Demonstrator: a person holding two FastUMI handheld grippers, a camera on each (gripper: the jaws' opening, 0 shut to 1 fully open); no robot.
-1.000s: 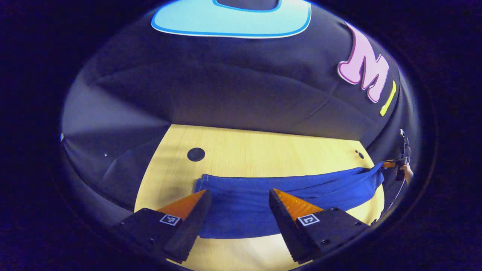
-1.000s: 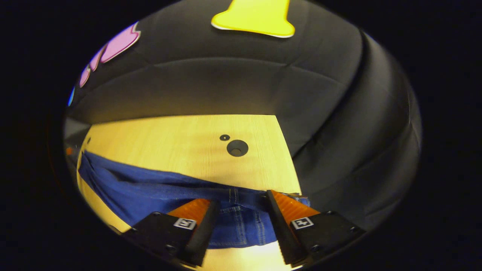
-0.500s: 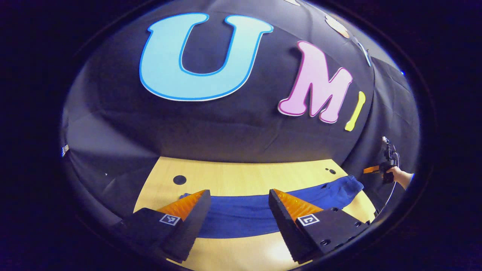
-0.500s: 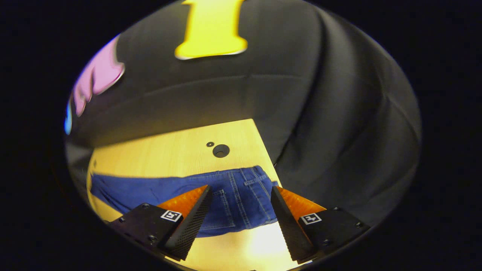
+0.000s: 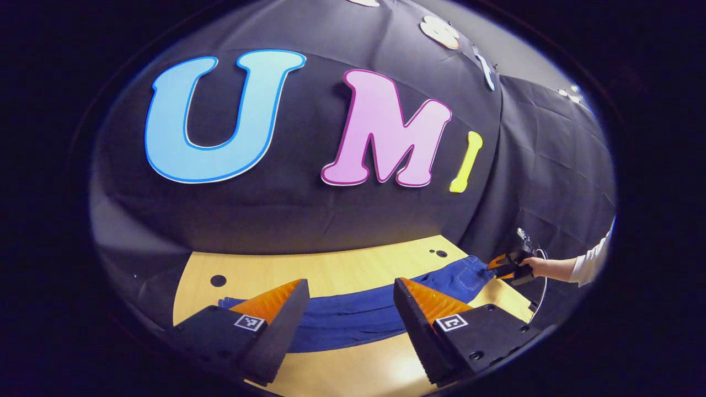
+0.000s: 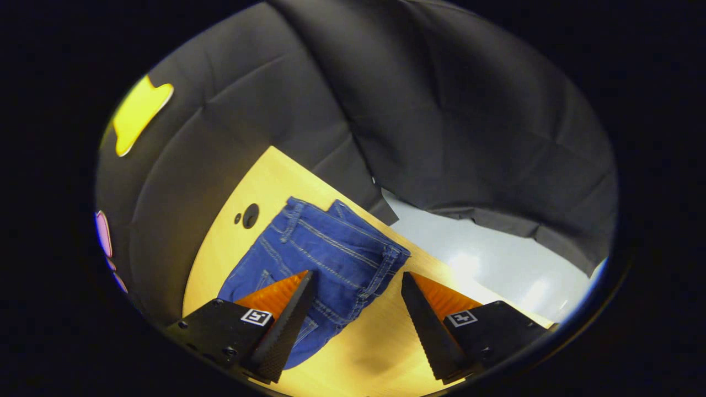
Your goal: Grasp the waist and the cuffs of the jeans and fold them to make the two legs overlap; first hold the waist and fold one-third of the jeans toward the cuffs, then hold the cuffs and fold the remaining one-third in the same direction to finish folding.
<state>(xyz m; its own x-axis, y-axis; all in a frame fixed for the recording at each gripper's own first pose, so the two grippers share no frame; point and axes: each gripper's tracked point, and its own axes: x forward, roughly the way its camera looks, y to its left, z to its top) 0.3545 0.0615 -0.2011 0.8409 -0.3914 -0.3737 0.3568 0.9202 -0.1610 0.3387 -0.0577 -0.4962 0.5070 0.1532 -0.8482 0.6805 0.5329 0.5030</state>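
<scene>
In the left gripper view we see our left gripper (image 5: 348,300) at the bottom of the frame with its two fingers spread wide and nothing between them. The jeans (image 5: 353,320) lie as a long blue band on the wooden table (image 5: 331,264), running from lower left toward the right of the frame, past and beyond the fingertips; we cannot tell whether the fingers touch the cloth. At the far right of this frame the right gripper (image 5: 504,267) sits just beside the waist end of the jeans, held by a hand (image 5: 538,267) with a white sleeve (image 5: 590,264). In the right gripper view the right gripper (image 6: 358,286) is also open, with its fingers apart at the bottom of the frame. The waist (image 6: 380,242) lies flat on the table (image 6: 265,176) in the centre of the frame, its edge falling in the gap between the fingers, while the left finger overlaps the denim below it.
</scene>
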